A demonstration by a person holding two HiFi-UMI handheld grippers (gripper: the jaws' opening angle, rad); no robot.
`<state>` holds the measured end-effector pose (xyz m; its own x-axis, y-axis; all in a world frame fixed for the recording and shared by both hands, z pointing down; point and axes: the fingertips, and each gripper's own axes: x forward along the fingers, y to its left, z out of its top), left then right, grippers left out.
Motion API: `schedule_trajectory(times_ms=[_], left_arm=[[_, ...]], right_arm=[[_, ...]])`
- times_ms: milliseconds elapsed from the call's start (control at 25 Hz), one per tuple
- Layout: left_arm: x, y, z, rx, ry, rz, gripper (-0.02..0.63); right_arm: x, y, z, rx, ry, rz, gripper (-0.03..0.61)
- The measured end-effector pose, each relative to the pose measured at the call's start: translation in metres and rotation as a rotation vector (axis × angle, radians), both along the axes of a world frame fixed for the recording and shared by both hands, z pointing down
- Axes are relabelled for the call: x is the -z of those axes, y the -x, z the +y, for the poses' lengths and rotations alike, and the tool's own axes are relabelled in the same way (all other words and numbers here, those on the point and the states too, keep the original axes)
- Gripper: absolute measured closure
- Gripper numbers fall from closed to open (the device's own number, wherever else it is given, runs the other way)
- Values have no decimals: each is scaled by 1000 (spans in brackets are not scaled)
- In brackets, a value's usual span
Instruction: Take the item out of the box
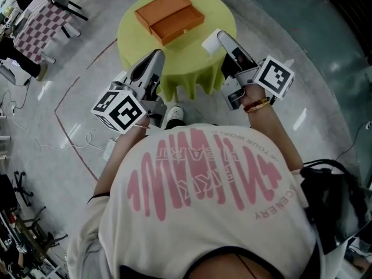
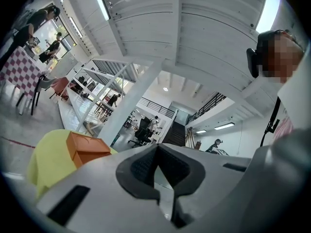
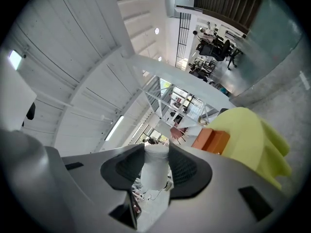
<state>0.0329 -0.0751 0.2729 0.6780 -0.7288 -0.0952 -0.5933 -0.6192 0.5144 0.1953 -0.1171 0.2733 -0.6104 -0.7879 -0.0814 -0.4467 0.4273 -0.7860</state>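
Head view: a round table [image 1: 131, 31] under a yellow-green cloth stands straight ahead of the person. An orange box [image 1: 170, 16] lies on its far half, set back from the rim on every side. Whether the box is open I cannot tell.

The right gripper [image 1: 220, 36] reaches over the near right part of the table. It is clamped on the white item [image 1: 210, 44], which is out of the box and apart from it, to the box's right and nearer the rim. In the right gripper view both pads press on the item's sides, and the box shows beyond, on the cloth.

The left gripper [image 1: 156, 56] points at the near left edge, where the cloth hangs in folds. The left gripper view shows its jaws brought together with nothing between them.

The person's shoe [image 1: 174, 116] sits just beside the cloth's hem. Bare grey floor [image 1: 279, 16] lies open around the table on both sides. A red line [image 1: 58, 106] runs across it at the left, and a checkered table [image 1: 40, 25] stands well apart beyond that. A black bag [image 1: 331, 196] hangs at the person's right side.
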Motion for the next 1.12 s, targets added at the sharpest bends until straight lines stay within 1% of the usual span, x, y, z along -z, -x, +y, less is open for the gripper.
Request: schedule_trajectory(times_ms=[120,280,520,800,1000,1120], left_arm=[[-3,-4,14,-4,1,-3,607],[-6,-10,19,-5,3,-6,607],[-25,-17,34,-3,14,-16,607],[-32,-21,34,1,38,-17,607],[-28,-12,38,3,47,-17,607],[-40,-17,38,2,50,-20,607]], right_arm=[[-5,-3,15,2,-5,11,428],[-9,-7,21,6,-11,21,428],[-29,-16,36,6,-6,23,428],[-31,-22,33,8,17,35,428],[-28,-13,37,29,-3,44,428],[-39,-16,37,40,-2,39,428]])
